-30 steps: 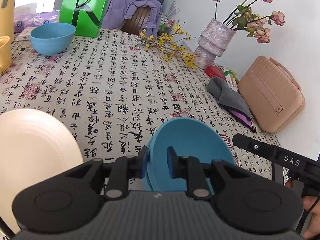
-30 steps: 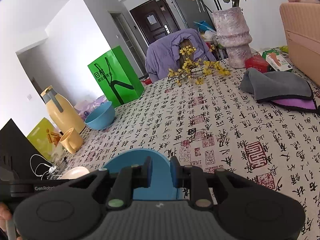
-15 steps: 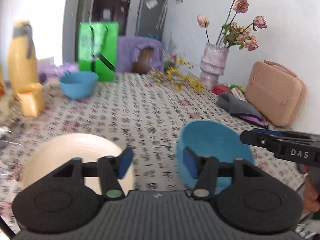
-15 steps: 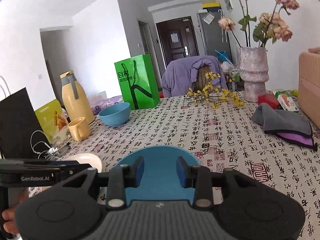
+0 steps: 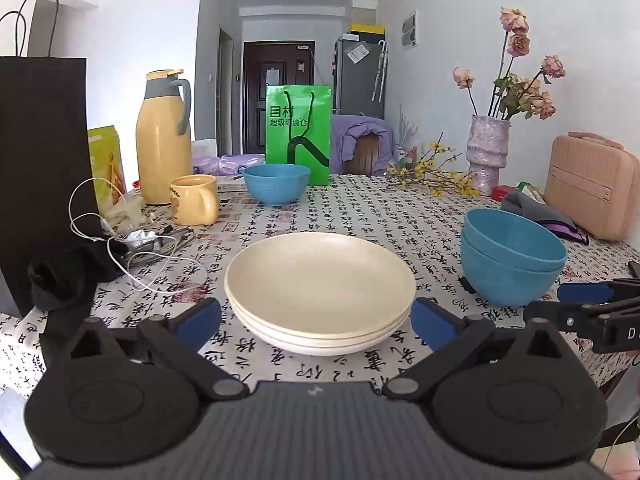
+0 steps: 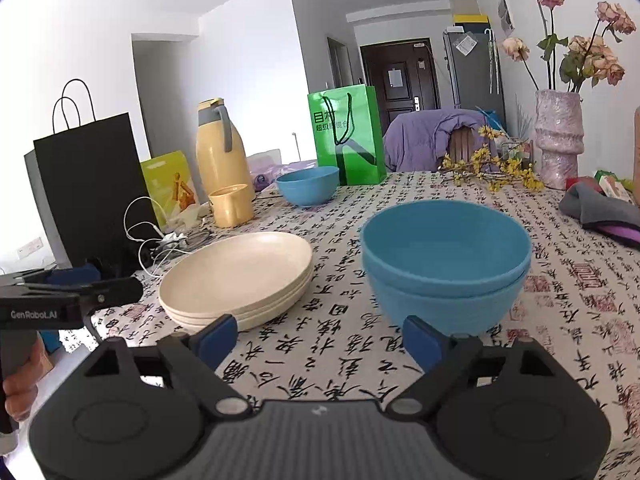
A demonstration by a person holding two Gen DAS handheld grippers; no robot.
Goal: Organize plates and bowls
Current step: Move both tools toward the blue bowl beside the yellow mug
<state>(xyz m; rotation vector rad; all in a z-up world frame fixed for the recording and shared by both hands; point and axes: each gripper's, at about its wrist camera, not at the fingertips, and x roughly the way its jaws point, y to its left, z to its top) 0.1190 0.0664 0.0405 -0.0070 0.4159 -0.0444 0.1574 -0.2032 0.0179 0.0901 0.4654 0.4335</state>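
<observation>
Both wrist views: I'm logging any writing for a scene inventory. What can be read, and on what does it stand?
"GenRobot.AI": side of the left gripper.
"D": cut off at the frame edge, on the right gripper.
"目村": green bag; the smaller line beneath it is too blurred to read.
Tablecloth: printed calligraphy, too stylised to read.
Yellow mug: print too small.

White walls (image 5: 160, 20) and a white ceiling are lit by bright daylight. A dark door (image 5: 278, 92) is seen at the far end, with a grey refrigerator (image 5: 358, 76) beside it. The counter (image 5: 360, 208) is covered with a calligraphy-printed cloth. Behind it, a chair (image 6: 460, 140) is draped in what may be a purple garment.
</observation>
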